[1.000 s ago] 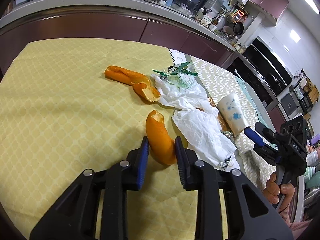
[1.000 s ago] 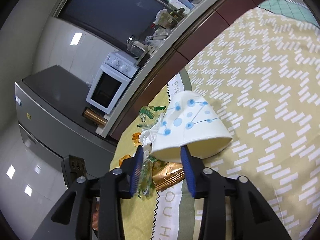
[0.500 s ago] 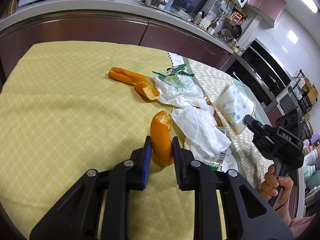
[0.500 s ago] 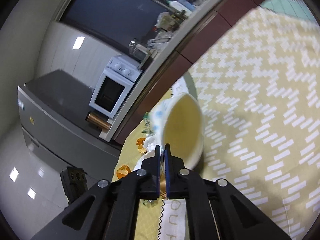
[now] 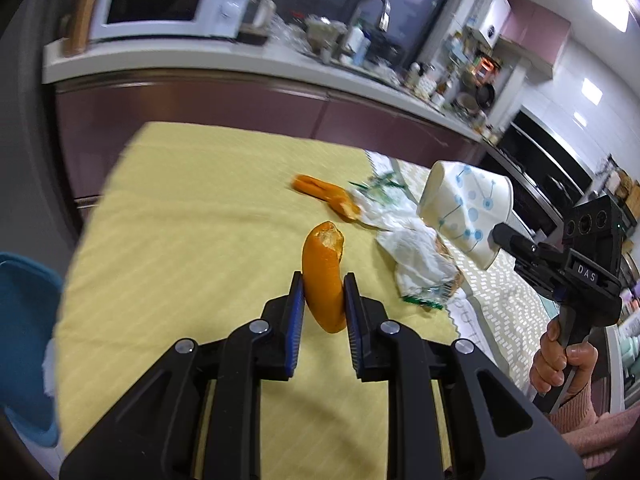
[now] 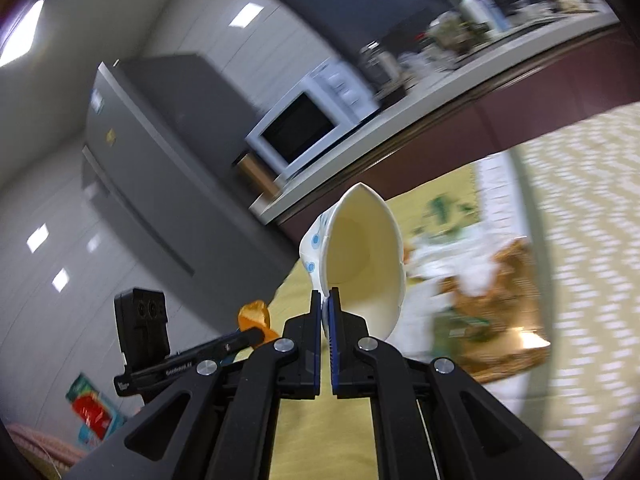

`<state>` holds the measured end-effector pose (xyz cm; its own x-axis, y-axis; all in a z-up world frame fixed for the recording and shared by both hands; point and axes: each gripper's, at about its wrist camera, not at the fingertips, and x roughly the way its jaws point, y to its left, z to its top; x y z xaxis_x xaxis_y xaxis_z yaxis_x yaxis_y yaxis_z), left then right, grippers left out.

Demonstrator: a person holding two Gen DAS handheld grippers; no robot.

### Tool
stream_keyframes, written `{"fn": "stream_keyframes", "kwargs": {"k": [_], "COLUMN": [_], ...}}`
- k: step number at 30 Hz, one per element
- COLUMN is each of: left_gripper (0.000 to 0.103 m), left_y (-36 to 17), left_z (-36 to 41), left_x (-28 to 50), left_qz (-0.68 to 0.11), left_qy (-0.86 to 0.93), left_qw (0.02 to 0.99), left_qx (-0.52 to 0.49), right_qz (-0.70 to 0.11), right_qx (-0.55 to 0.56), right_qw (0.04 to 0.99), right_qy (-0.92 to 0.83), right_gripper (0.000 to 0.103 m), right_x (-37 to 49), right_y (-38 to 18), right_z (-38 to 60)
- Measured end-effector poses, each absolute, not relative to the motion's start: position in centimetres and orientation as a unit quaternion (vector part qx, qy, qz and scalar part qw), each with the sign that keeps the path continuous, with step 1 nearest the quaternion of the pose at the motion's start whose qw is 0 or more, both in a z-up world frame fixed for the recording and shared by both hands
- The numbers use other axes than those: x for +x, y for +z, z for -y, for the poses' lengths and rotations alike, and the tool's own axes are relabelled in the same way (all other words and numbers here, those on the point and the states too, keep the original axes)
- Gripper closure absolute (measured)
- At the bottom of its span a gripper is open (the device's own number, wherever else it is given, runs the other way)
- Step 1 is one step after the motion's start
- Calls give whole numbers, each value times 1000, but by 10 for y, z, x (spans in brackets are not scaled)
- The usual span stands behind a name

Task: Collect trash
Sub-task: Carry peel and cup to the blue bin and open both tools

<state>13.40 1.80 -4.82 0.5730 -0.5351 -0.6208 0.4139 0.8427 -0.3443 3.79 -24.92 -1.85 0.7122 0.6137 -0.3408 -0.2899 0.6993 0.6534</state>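
My left gripper (image 5: 322, 296) is shut on a curved piece of orange peel (image 5: 323, 264), held clear above the yellow tablecloth (image 5: 192, 216). My right gripper (image 6: 326, 304) is shut on the rim of a white paper cup (image 6: 362, 256) with blue dots, squeezed to an oval and lifted off the table. In the left wrist view the paper cup (image 5: 464, 212) hangs in the air at the right. A second orange peel (image 5: 326, 196), crumpled white tissues (image 5: 416, 248) and a green wrapper (image 5: 376, 184) lie on the cloth.
A blue bin (image 5: 24, 340) shows at the left edge, beside the table. A gold snack wrapper (image 6: 496, 304) lies among the tissues. A counter with a white microwave (image 5: 160, 0) runs behind the table. A hand (image 5: 560, 360) grips the right tool's handle.
Both grippers closed on their items and lifted them. The peel rose off the cloth; the cup was pinched at the rim, raised and rolled with the wrist.
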Motion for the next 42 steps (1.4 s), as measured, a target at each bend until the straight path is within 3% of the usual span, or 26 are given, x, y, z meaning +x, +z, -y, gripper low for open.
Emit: {"fn": "stream_keyframes", "kwargs": {"k": [10, 23, 42], "left_gripper": [83, 83, 82], "left_y": [-33, -62, -119], "left_z": [-136, -275, -326], "left_x": [86, 71, 97], "left_qz": [-338, -347, -399], "left_qy": [-166, -22, 41], "left_qw": [917, 921, 891], "left_qx": [-133, -177, -216], "right_qz": [-339, -386, -462], "right_qx": [209, 118, 42], "right_qw": [835, 780, 744], "right_qy": [379, 477, 481], "right_gripper": [100, 100, 100], "right_x": [73, 113, 139], "right_y": [-11, -7, -44], "right_z": [134, -8, -118]}}
